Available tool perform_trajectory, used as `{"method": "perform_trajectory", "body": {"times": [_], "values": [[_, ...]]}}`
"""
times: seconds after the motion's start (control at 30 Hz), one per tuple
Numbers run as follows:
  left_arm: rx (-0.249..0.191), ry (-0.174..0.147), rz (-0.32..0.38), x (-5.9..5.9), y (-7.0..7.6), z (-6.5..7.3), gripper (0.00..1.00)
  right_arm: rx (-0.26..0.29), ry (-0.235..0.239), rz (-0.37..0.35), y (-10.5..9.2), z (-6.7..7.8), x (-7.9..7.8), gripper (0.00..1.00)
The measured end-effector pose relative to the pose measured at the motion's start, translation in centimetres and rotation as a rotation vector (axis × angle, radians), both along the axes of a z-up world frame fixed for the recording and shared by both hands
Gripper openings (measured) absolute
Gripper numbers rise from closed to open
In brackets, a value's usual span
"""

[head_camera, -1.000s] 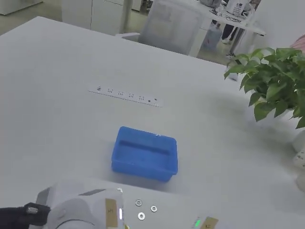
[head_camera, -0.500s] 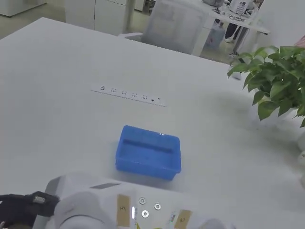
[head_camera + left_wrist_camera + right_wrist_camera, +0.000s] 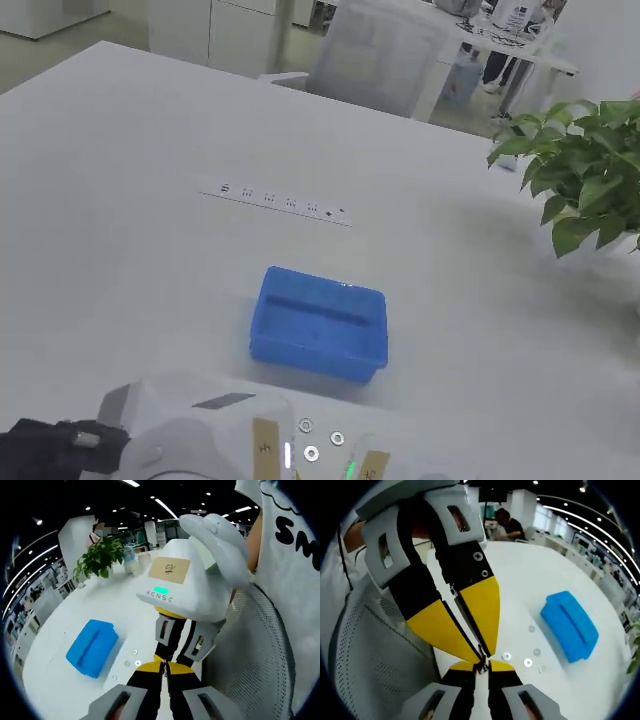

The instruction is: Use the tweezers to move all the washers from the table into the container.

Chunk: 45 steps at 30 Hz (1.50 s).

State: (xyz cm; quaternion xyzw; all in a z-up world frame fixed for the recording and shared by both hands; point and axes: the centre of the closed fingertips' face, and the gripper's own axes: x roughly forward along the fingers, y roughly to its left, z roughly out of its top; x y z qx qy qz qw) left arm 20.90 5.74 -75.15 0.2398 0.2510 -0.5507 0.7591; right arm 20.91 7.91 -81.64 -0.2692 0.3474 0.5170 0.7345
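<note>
At the container's [image 3: 320,325] 6 o'clock, washers [image 3: 311,454] lie on the table [image 3: 120,200], unmoved since a second ago. Left gripper [image 3: 162,666] and right gripper [image 3: 481,670] fingers, narrow, meet tip-to-tip on apparent tweezers [image 3: 465,617]; transfer not begun.

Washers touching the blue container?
Apart. Head view shows the washers lying on the table, with a bare strip between them and the blue container.

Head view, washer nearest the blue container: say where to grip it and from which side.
Probably pinch the washer across its ring, one tweezers tip in the hole, one outside, coming down from above: it lies flat on the table, so its edge offers nothing sideways.
</note>
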Motion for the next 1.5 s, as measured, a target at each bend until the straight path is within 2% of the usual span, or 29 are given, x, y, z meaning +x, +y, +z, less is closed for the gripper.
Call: {"method": "perform_trajectory", "body": {"times": [0.07,0.1,0.13,0.2,0.23,0.27,0.3,0.33,0.43,0.47,0.53,0.57,0.6,0.63,0.7,0.8,0.87,0.97,1.1,1.2,1.3,1.37,1.43,1.5], "values": [[-0.019,0.041,0.052,0.0,0.5,-0.2,0.10,0.000,0.003,-0.001,0.1,0.0,0.0,0.04],[-0.031,0.063,0.104,0.2,1.0,-0.3,0.15,-0.001,0.003,0.000,0.1,0.0,0.1,0.04],[-0.048,0.069,0.145,0.4,1.4,-0.3,0.20,-0.001,0.005,-0.001,0.2,0.0,0.1,0.04],[-0.120,0.065,0.263,1.1,2.3,0.3,0.27,0.004,0.015,-0.007,0.2,0.0,0.1,0.04],[-0.160,0.101,0.327,1.0,3.0,0.3,0.32,0.008,0.024,-0.010,0.2,0.0,0.1,0.04],[-0.179,0.113,0.374,1.0,3.5,0.2,0.37,0.009,0.030,-0.013,0.2,0.1,0.2,0.04],[-0.199,0.104,0.446,1.2,4.4,0.3,0.43,0.014,0.032,-0.017,0.2,0.3,0.3,0.04],[-0.206,0.103,0.487,1.3,5.1,0.3,0.53,0.021,0.033,-0.022,0.2,0.5,0.5,0.04],[-0.224,0.103,0.625,1.7,7.4,0.2,0.70,0.054,0.029,-0.045,0.3,1.7,1.4,0.04],[-0.215,0.100,0.681,1.8,8.4,0.1,0.74,0.069,0.022,-0.060,0.4,2.2,2.0,0.04],[-0.200,0.058,0.729,2.2,9.6,0.1,0.82,0.106,0.013,-0.096,0.5,2.9,3.1,0.04],[-0.186,0.059,0.753,2.0,10.3,-0.1,0.82,0.140,0.019,-0.130,0.7,3.4,4.0,0.04],[-0.190,0.060,0.777,2.0,10.6,-0.2,0.81,0.170,0.026,-0.152,0.9,3.8,4.6,0.04],[-0.218,0.061,0.816,2.1,11.0,-0.3,0.83,0.208,0.039,-0.181,1.1,4.0,5.5,0.04],[-0.237,0.092,0.858,1.8,11.3,-0.7,0.88,0.232,0.054,-0.211,1.3,4.1,6.9,0.05],[-0.249,0.069,0.887,1.7,11.6,-0.7,0.98,0.240,0.048,-0.227,1.6,3.9,8.5,0.05],[-0.248,0.061,0.906,1.6,11.8,-0.8,0.99,0.227,0.028,-0.233,1.8,3.4,9.6,0.05],[-0.253,0.032,0.932,1.8,12.1,-0.7,0.99,0.217,0.010,-0.243,1.9,2.8,10.9,0.05],[-0.321,-0.017,0.982,2.8,12.6,-0.1,0.99,0.229,0.029,-0.264,2.1,2.3,12.0,0.05],[-0.313,-0.028,1.016,2.9,13.4,-0.2,0.99,0.234,0.035,-0.269,2.3,2.0,12.4,0.05],[-0.308,-0.029,1.025,2.9,13.6,-0.4,0.99,0.228,0.031,-0.264,2.4,1.6,12.7,0.05],[-0.274,-0.020,1.021,2.8,13.7,-0.9,0.99,0.224,0.032,-0.258,2.6,1.4,12.7,0.05],[-0.250,-0.033,1.021,2.8,13.8,-1.1,0.99,0.220,0.028,-0.253,2.7,1.2,12.8,0.05],[-0.245,-0.044,1.023,2.8,14.0,-1.0,0.99,0.215,0.030,-0.250,2.8,0.9,13.0,0.05]]}}
